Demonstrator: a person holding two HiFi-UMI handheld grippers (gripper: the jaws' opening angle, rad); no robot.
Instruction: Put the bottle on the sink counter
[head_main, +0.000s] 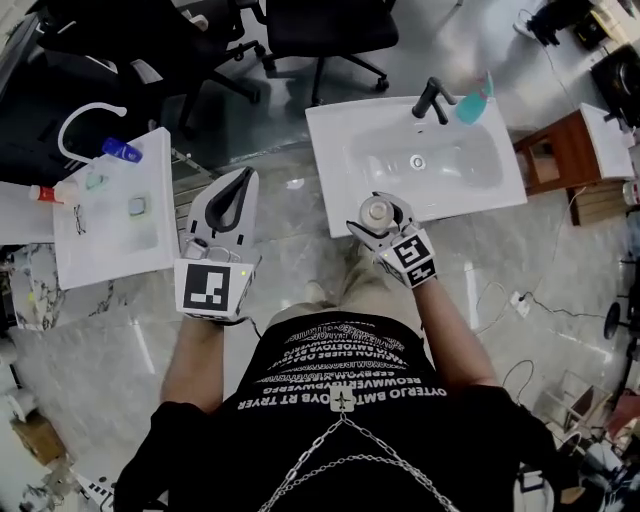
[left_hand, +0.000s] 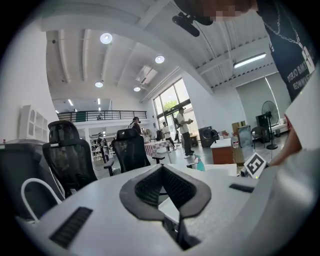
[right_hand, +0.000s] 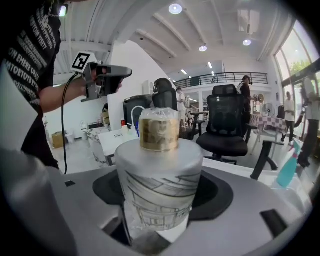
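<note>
**A:** Entry one, head view: what was recorded?

**B:** The right gripper (head_main: 381, 216) was found clamped on the bottle (head_main: 376, 209). The bottle was held upright at the near edge of the sink (head_main: 330, 170) and was judged not yet set down. The upright hold was thought to suit standing it on the flat counter. A faucet (head_main: 432, 98) and a teal spray bottle (head_main: 475, 100) were noted at the far rim.

**A:** And the other tool?

**B:** The left gripper (head_main: 244, 176) was logged with its jaws drawn together on nothing. It was held aside between the sink and a white side table (head_main: 70, 262), presumably so that the approach was left free.

**A:** Entry two, left gripper view?

**B:** The jaw tips were seen to meet, with nothing between them. An office chair (left_hand: 130, 150) was listed beyond.

**A:** Entry three, right gripper view?

**B:** The bottle (right_hand: 159, 170) was seen gripped low on its frosted body, with the gold-banded neck left clear above the jaws. The grip was judged steady enough for lowering the bottle.
</note>
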